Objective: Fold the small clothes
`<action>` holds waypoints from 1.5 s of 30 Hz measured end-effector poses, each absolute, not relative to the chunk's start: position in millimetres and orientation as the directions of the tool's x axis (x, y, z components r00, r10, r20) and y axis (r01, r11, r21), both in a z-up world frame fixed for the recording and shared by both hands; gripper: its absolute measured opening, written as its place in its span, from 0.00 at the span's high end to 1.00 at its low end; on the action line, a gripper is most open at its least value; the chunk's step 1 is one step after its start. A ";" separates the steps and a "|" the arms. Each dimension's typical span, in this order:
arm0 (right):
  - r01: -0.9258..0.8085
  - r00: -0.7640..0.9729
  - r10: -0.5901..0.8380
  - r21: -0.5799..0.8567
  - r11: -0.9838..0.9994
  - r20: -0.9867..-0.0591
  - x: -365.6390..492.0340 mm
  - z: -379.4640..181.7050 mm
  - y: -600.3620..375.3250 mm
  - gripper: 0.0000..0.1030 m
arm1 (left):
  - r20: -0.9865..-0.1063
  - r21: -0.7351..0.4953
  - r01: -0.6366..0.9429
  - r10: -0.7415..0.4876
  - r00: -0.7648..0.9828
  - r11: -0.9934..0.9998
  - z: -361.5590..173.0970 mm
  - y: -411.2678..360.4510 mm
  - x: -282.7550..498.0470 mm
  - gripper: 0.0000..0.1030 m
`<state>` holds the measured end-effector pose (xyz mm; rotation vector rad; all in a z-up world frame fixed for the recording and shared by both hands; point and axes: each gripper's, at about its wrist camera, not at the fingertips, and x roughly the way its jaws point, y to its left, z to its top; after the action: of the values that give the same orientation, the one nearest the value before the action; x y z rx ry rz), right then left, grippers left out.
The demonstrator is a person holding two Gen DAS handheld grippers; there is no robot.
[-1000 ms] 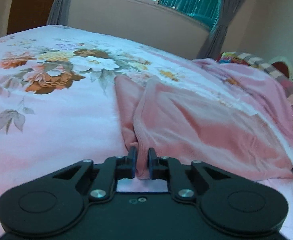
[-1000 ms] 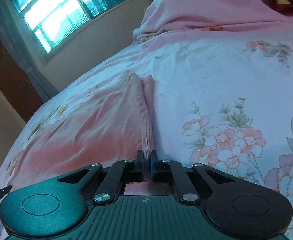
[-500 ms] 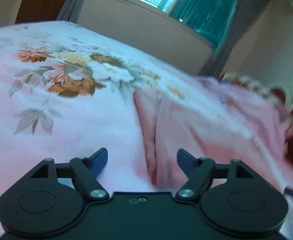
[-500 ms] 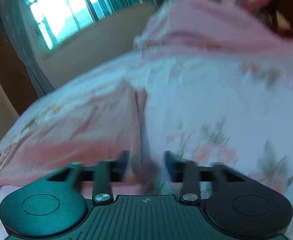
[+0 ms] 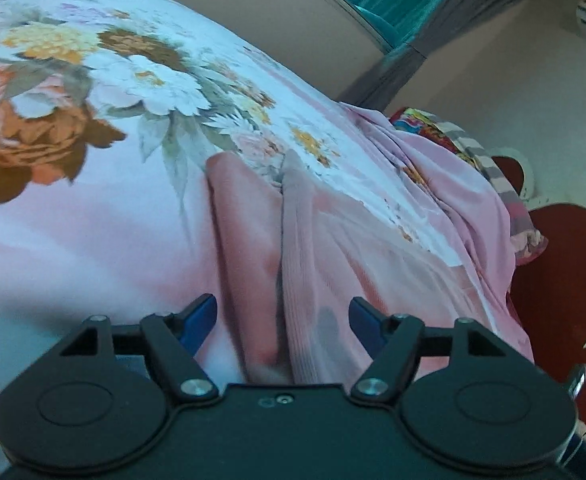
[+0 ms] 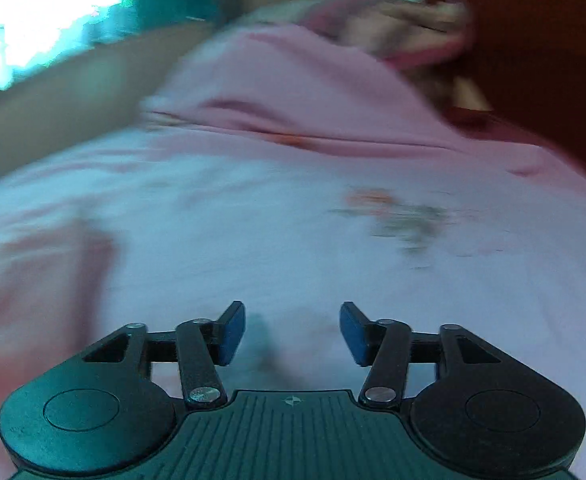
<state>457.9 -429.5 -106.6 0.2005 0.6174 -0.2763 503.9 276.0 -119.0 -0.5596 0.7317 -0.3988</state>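
Floral pink bedsheet carries the folded salmon-pink knit garment, just released as left gripper and right gripper spread open, empty, suggesting this fold is done.

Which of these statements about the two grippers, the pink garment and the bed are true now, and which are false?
1. The left gripper is open. True.
2. The pink garment hangs in the air from the left gripper. False: it lies on the floral bedsheet, below the open fingers.
3. The right gripper is clamped on the garment. False: it is open over bare sheet; the garment is at the left edge of its view.
4. A crumpled pink blanket lies beyond the garment. True.
5. The garment is blue. False: it is pink.
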 end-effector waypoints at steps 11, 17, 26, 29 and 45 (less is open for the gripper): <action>0.251 0.835 -0.081 0.245 0.937 -0.544 454.7 -115.9 -452.5 0.34 | -0.510 -0.632 0.230 -0.621 0.596 0.740 -133.5 266.7 537.5 0.91; 0.258 0.837 -0.091 0.243 0.935 -0.539 443.9 -108.9 -461.7 0.34 | -0.465 -0.625 0.231 -0.593 0.657 0.746 -113.5 265.3 522.6 0.93; 0.266 0.849 -0.088 0.277 0.923 -0.521 404.1 -102.3 -499.1 0.34 | -0.523 -0.504 0.265 -0.534 0.664 0.822 -0.9 170.0 549.8 0.94; 0.247 0.859 -0.068 0.294 0.923 -0.507 384.9 -102.8 -509.5 0.34 | -0.564 -0.431 0.331 -0.537 0.627 0.840 32.8 92.5 562.2 0.94; 0.194 0.906 0.045 0.508 0.839 -0.420 336.1 -130.7 -554.1 0.34 | -0.761 -0.201 0.551 -0.483 0.434 0.810 -55.5 -219.8 541.4 0.88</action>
<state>336.1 -554.1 -130.7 0.5742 0.4348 -0.0813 541.4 -219.8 -55.5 0.0814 0.9192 -0.6448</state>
